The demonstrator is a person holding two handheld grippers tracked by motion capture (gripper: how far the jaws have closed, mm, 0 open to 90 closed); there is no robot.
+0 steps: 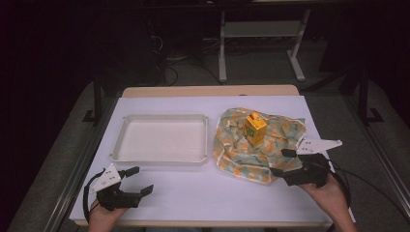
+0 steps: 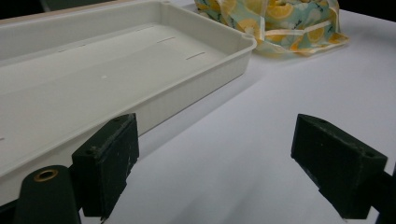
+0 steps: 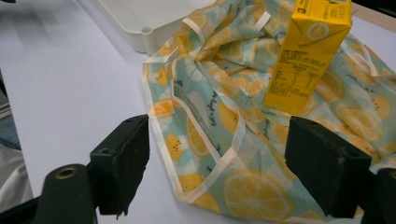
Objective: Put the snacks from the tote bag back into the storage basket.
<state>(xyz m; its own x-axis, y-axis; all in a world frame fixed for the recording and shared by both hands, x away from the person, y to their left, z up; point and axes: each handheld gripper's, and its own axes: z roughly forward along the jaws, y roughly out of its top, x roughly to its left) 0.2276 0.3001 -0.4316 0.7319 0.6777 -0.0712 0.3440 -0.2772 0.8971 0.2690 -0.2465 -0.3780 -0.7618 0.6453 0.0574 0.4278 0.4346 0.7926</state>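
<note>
Lemon-print cloth (image 1: 251, 145) is lying rumpled on the white surface (image 1: 203, 193), at about three o'clock from the white tray (image 1: 162, 157) and just beside it. Yellow carton (image 1: 255, 128) is standing upright on the cloth, near the cloth's middle, slightly toward twelve o'clock.

The right claw (image 1: 281, 162) is hovering at the cloth's five o'clock edge, its jaws standing wide apart and pressing on nothing. In the right gripper view the cloth's (image 3: 243, 154) pale-bordered hem is lying between the two black jaws, while the carton (image 3: 306, 51) is rising beyond them at about one o'clock and a corner of the tray (image 3: 149, 32) is showing at eleven o'clock.

The left claw (image 1: 139, 180) is sitting over bare surface at about seven o'clock from the tray, jaws apart and holding nothing. In the left gripper view the tray (image 2: 187, 93) is stretching away at ten o'clock, its near wall just beside the left-hand jaw, and the cloth (image 2: 275, 23) is bunching at one o'clock past the tray's far corner
</note>
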